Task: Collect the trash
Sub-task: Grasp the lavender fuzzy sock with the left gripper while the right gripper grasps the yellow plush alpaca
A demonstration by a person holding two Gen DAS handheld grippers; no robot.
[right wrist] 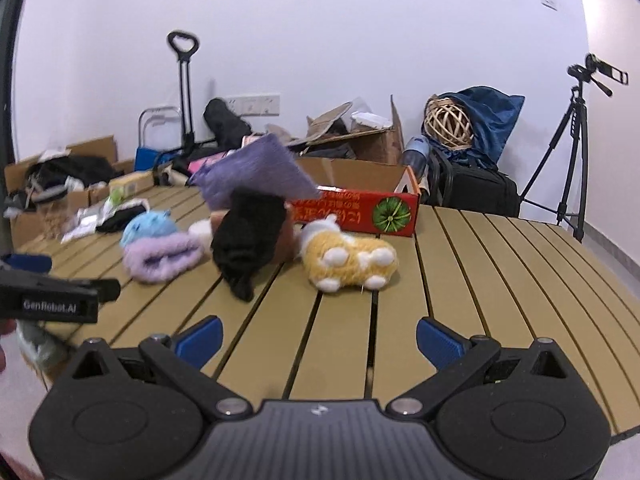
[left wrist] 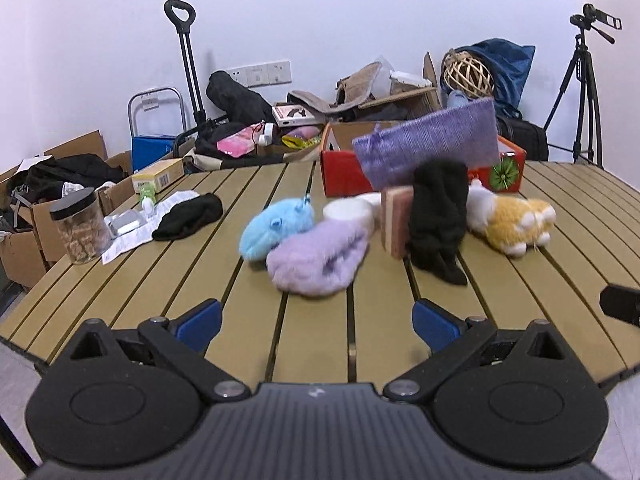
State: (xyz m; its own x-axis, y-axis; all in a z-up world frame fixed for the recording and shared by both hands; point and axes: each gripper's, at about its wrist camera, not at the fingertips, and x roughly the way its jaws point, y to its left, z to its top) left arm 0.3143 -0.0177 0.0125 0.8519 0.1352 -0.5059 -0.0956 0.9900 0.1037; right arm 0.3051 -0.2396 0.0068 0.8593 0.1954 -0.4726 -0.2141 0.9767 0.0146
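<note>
Nearest the lens, bottom of the left wrist view: left hand-held gripper, blue pads spread wide, nothing between them, over bare slats of the counter. Right hand-held gripper likewise released and empty, bottom of the right wrist view.

Progress (judgement): early. Neither gripper carries anything and the clutter is still spread over the counter. No bin is identifiable with certainty; the open red box at centre frame behind the pile may be the receptacle, cannot confirm.

Candidate trash, left wrist view:
- crumpled white paper at left middle, with a foil wrapper on it and a small green bottle just beside. A black cloth lies partly on the paper's right end.
- clear jar with black lid, far left, touching the paper's edge.

Central pile, likely not trash: blue plush touching lilac plush; white cup behind them; pink block upright against a black glove; yellow paw plush at right; purple knit pouch tilted over the box rim.

Relation to grippers: paper and wrapper sit up and left of the left gripper, well apart. From the right gripper they are farther, at far left of its view, blurred. The left gripper looks better placed for a first pick.
</note>
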